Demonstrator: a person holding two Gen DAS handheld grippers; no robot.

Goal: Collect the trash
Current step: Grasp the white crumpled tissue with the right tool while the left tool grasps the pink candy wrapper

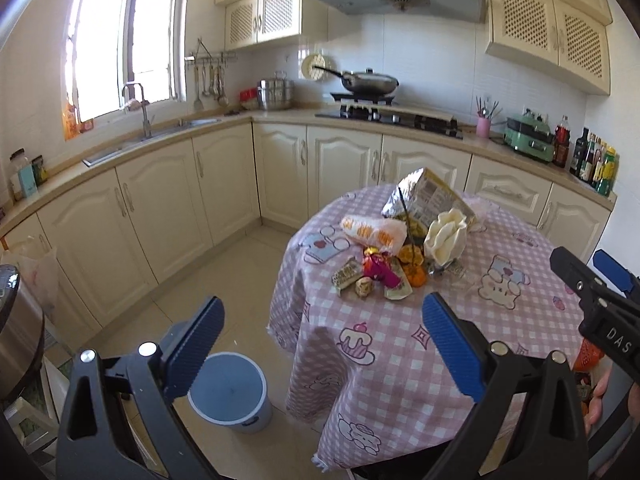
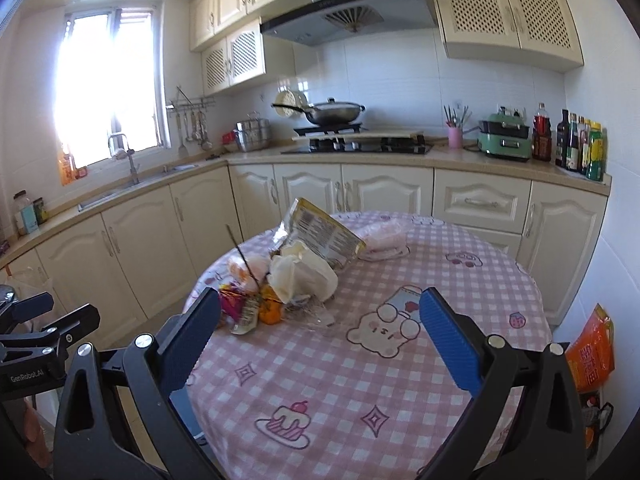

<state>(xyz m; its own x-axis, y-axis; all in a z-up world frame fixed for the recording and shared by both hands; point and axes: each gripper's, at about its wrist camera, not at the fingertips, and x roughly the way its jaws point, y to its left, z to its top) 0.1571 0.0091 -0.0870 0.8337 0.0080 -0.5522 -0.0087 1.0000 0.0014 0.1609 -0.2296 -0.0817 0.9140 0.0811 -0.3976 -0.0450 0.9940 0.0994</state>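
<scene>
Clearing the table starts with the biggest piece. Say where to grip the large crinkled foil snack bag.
Grip the large crinkled foil snack bag by its raised upper-left corner, coming from above with the right tongs. That corner stands free above the pile; its lower end is crowded by the crumpled white tissue.

Your trash pile sits on the table at twelve o'clock, with the bin on the floor at its eight o'clock.

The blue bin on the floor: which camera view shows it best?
The left wrist view: the blue bin stands in full sight beside the table, its open top visible. In the right wrist view the bin cannot be made out.
</scene>
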